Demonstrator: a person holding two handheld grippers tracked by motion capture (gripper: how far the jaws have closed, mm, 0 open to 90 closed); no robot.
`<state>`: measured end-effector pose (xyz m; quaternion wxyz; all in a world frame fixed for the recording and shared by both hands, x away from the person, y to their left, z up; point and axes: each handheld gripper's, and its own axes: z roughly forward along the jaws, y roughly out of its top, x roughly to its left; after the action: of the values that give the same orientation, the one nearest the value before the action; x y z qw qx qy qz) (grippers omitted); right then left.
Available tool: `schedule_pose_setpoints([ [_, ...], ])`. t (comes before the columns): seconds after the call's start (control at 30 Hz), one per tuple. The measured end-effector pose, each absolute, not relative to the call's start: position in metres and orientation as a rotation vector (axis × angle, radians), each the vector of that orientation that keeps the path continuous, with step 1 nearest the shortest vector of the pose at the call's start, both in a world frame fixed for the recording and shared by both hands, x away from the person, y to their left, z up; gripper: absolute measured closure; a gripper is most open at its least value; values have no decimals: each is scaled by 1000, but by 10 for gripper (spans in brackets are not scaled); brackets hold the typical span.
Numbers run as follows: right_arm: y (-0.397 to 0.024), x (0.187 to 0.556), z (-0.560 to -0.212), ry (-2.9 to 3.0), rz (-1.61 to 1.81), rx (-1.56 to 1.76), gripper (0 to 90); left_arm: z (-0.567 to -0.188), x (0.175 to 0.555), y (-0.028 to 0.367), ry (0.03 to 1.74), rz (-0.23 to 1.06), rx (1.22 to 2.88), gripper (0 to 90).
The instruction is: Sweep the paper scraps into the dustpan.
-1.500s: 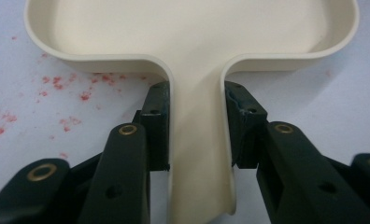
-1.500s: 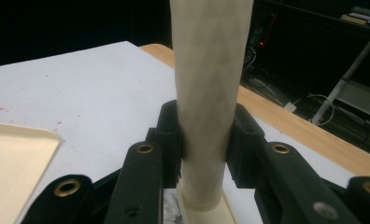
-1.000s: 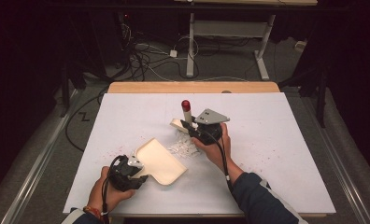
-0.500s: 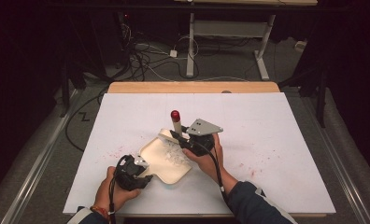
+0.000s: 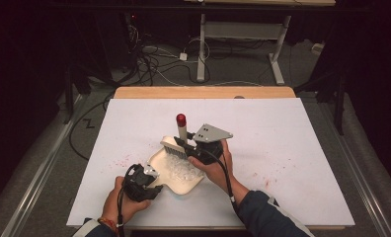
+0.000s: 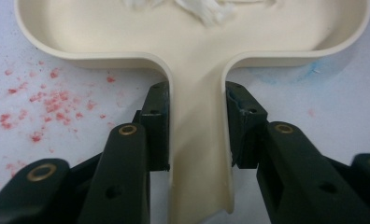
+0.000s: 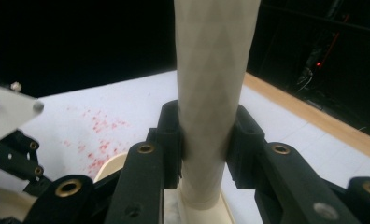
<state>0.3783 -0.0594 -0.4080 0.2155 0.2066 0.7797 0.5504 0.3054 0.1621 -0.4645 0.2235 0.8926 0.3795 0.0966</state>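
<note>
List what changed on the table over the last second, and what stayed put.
The right gripper swept the brush toward the person, from the table beyond the dustpan onto its mouth, pushing the white scraps inside. The dustpan shifted a little under the sweep. The left gripper stayed shut on the dustpan handle, the right stayed shut on the brush handle, and the red specks remained on the white table.

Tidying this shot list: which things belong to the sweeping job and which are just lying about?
In the job:
- brush
- dustpan
- white scraps

Lying about:
- red specks
- floor cables
- table frame behind
</note>
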Motion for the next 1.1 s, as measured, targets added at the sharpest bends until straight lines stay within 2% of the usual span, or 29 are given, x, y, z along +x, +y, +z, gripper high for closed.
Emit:
schedule_pose_setpoints([
  [0.43,-91,375,-380,2060,1559,583,711,-466,305,161,1053,272,2457,633],
  [0.87,-122,371,-416,2068,1384,684,711,-465,305,160,1057,281,2464,633],
  [1.1,-99,359,-420,2082,1407,691,710,-465,304,158,1069,288,2453,633],
])
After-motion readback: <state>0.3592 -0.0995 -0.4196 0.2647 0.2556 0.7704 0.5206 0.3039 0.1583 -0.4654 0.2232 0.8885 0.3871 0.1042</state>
